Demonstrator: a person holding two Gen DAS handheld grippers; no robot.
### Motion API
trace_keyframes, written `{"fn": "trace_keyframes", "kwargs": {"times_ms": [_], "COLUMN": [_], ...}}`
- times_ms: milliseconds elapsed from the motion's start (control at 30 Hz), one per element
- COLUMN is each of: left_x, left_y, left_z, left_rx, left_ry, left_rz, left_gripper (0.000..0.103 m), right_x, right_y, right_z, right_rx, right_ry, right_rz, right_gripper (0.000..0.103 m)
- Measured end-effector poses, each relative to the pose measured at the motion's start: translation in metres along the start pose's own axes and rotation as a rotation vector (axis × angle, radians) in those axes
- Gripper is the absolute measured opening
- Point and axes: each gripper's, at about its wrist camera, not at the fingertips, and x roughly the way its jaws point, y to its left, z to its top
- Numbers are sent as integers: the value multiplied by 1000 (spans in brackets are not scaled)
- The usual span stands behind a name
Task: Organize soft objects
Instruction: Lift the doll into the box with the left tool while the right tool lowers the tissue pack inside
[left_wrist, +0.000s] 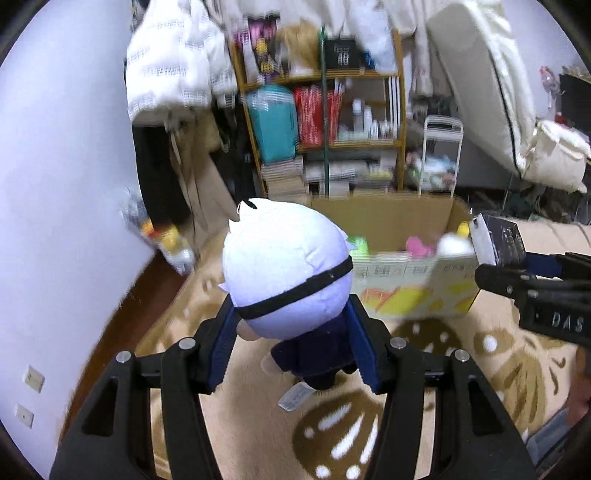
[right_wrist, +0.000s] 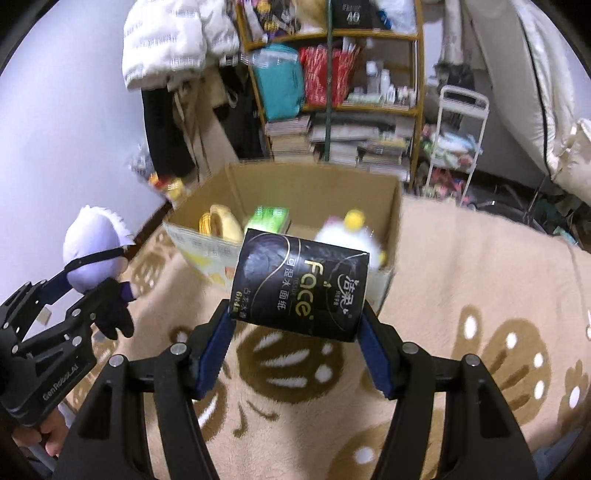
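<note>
Clamping its blue-padded jaws on the plush doll (left_wrist: 286, 273), the left gripper (left_wrist: 291, 343) holds the toy at the neck and upper body, so the big white head with its black band rises above the pads while the dark-clad legs and a sewn tag hang free below. That grip on the narrow part probably keeps the soft head from squeezing out. In the right wrist view, the right gripper (right_wrist: 295, 328) has its jaws closed on the black tissue pack (right_wrist: 301, 282), pinching its two short ends so the printed face looks up at the camera, tilted slightly.

Both loads are off the patterned rug (right_wrist: 480, 295) and aimed at the open cardboard box (right_wrist: 314, 184), which sits in the middle of each frame, just beyond the pack. Inside lie a green pack (right_wrist: 267, 218), a yellow item (right_wrist: 218, 221) and a white-and-yellow plush (right_wrist: 351, 229), so it seems to be the collecting place. A cluttered shelf (right_wrist: 332, 92) stands behind, at upper centre.
</note>
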Motion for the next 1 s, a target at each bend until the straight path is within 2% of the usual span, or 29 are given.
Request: {"fn": "trace_keyframes", "kwargs": {"times_ms": [133,300,500,667,800,1000], "left_x": [-21,-26,-4,16,36,76], "left_y": [3,6,5,4,1,-8], "left_z": [19,42,65,79,86,84], "left_rx": [-16,-13,16,41,59,74], "left_ry": [-95,-140,-161,-187,-182,-111], "left_rz": [-8,-18,-11,-51,-58,-66], "left_gripper": [56,56,56,56,56,57], "right_x": [-19,-32,-29,-15,4,34], "right_y": [-10,-21,-21,-16,-17,-28], "right_z": [15,32,48,61,67,73], "right_rx": [21,48,12,-28,-38,-6], "right_ry": [-76,-130,-149,-165,-151,-120], "right_rz": [7,4,-9,-17,-17,3], "right_gripper": [69,69,69,69,69,69]}}
